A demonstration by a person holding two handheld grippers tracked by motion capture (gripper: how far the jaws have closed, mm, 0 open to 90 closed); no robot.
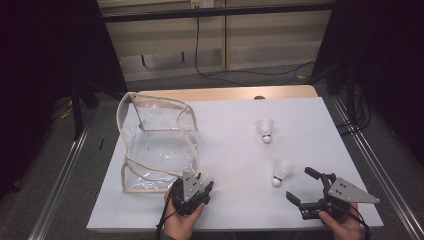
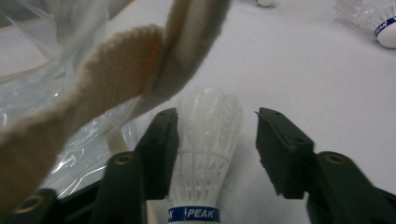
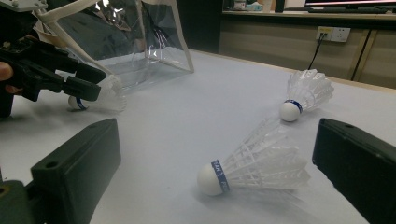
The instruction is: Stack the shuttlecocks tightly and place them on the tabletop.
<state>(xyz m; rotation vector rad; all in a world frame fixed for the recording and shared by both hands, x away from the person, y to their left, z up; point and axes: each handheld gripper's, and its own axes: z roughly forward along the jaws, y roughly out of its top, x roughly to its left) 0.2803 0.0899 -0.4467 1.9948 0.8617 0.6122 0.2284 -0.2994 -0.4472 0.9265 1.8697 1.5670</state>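
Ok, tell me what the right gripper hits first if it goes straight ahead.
Probably the near shuttlecock, lying on its side between the right gripper's open jaws, just ahead. Depth is hard to judge.

A white sheet covers the pale wooden worktop, whose far edge shows bare. Beyond it stands a beige panelled wall with a white socket and a black cable trailing onto the grey carpet floor; the sides lie dark
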